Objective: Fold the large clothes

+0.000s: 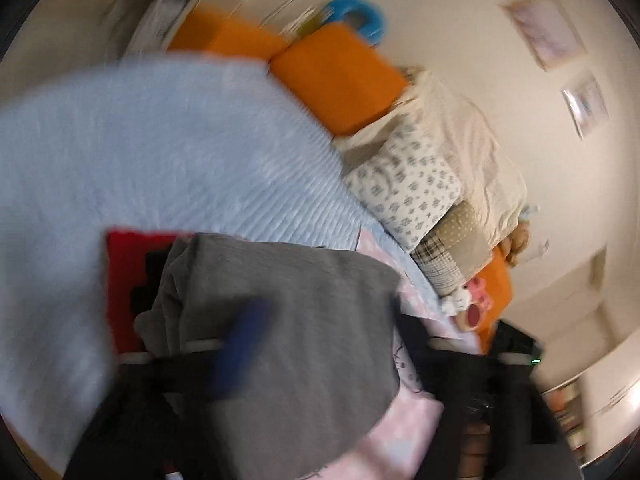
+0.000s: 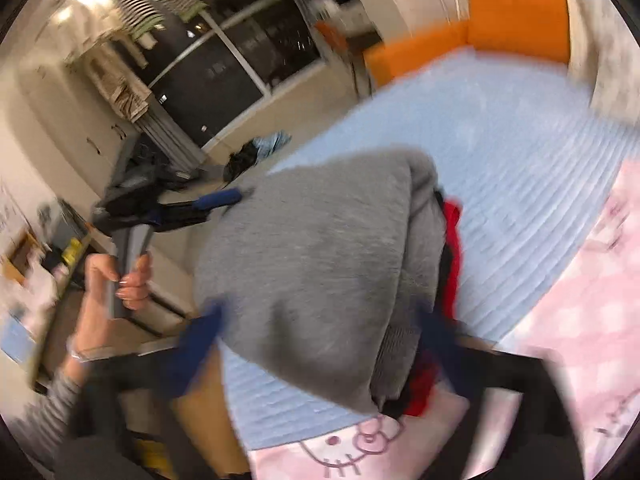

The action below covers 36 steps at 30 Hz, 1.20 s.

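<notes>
Grey garment (image 2: 320,264), a soft fleecy knit, lifted in a bulging, doubled-over mass above the pale blue ribbed bedspread (image 2: 500,184); a red and black item (image 2: 452,240) shows beneath its right-hand edge, contact between the two unclear. Both views are motion-blurred.

Left hand-held gripper (image 2: 236,196): seen from the right wrist view reaching in from the left, its blue finger (image 2: 218,200) at the garment's upper left edge. It appears closed on the cloth, though blur prevents certainty. The person's left hand (image 2: 120,284) grips its handle.

Right hand-held gripper (image 2: 320,332): blue fingers (image 2: 204,332) stand far apart on either side of the hanging grey cloth, so the jaws read as wide; no pinch is visible.

Step in hand, as judged: carrying a fold over. To do it well, both held corners should travel level and together, keeping the fabric taut enough that the thick knit lays flat rather than bunching, and the edge should land square on the layer below.

Surroundings: orange cushions (image 1: 340,76) of firm, blocky shape, a floral-print pillow (image 1: 404,192), and a pink cartoon-print blanket (image 2: 580,320) near the garment.
</notes>
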Tool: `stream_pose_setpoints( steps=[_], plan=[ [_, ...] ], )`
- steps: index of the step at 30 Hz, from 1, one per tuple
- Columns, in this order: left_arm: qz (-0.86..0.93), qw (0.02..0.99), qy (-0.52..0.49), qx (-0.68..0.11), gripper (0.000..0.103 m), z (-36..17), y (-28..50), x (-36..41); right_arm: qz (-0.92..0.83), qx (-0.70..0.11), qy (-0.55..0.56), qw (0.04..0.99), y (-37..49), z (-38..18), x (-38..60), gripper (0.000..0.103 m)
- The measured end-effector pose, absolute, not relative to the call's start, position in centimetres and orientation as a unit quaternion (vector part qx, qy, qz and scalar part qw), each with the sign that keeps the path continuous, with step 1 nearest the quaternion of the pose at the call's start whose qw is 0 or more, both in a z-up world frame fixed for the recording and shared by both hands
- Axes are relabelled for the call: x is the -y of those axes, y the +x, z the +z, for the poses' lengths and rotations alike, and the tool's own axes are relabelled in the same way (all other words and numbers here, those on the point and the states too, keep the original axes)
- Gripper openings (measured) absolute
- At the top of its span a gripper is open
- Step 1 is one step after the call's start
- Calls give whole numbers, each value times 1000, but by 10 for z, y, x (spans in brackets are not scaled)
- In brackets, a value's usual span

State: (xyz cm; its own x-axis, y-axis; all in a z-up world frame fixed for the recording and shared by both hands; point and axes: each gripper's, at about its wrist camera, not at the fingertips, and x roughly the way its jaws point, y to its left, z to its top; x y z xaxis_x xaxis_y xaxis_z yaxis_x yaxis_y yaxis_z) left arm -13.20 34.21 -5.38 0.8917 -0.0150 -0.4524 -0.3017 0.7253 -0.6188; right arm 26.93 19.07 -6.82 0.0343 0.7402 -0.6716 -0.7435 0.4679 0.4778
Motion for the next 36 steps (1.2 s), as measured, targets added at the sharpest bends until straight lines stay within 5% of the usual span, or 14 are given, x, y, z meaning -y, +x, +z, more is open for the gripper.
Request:
stream_pose_setpoints(
  steps=[7, 14, 22, 36],
  plan=[
    [195, 952, -190, -139, 100, -26, -211, -201, 466, -310, -43, 827, 156, -27, -128, 98],
    [307, 933, -90, -163, 100, -89, -209, -116, 416, -272, -59, 865, 88, -70, -113, 98],
    [379, 907, -57, -177, 100, -167, -189, -97, 368, -318, -76, 871, 71, -155, -112, 98],
    [404, 895, -69, -175, 100, -192, -185, -106, 353, -282, -105, 886, 70, -171, -116, 98]
  ],
)
